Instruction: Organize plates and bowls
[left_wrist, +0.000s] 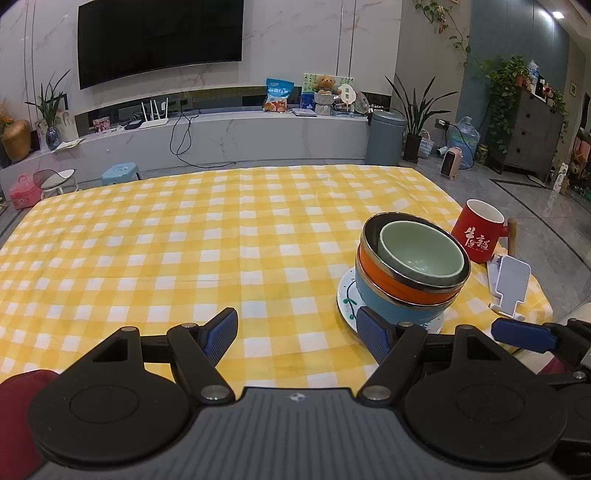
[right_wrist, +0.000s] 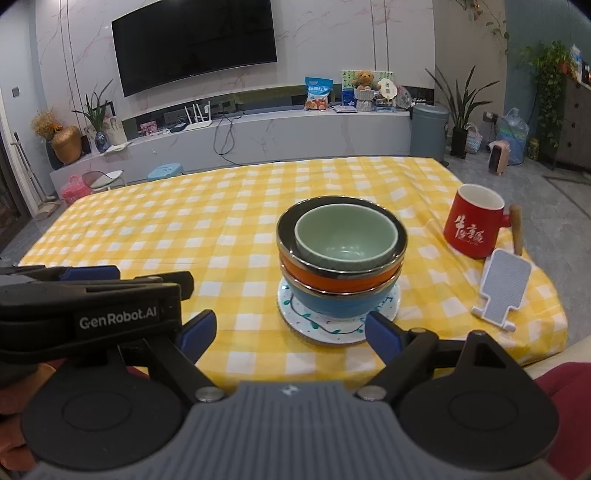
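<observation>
A pale green bowl (right_wrist: 347, 240) sits inside an orange steel-rimmed bowl (right_wrist: 332, 280). That one rests in a blue bowl (right_wrist: 332, 304) on a white plate with a leaf pattern (right_wrist: 314, 326). The stack stands on the yellow checked cloth, just beyond my right gripper (right_wrist: 290, 332), which is open and empty. In the left wrist view the same stack, with the green bowl (left_wrist: 421, 254) on top and the plate (left_wrist: 345, 299) beneath, lies to the right of my left gripper (left_wrist: 297, 332). The left gripper is open with only cloth between its fingers.
A red mug (right_wrist: 472, 225) with a wooden handle stands right of the stack, and a white phone stand (right_wrist: 502, 288) is in front of it near the table's right edge. The yellow cloth (left_wrist: 147, 258) stretches far to the left. A red sleeve shows at both sides.
</observation>
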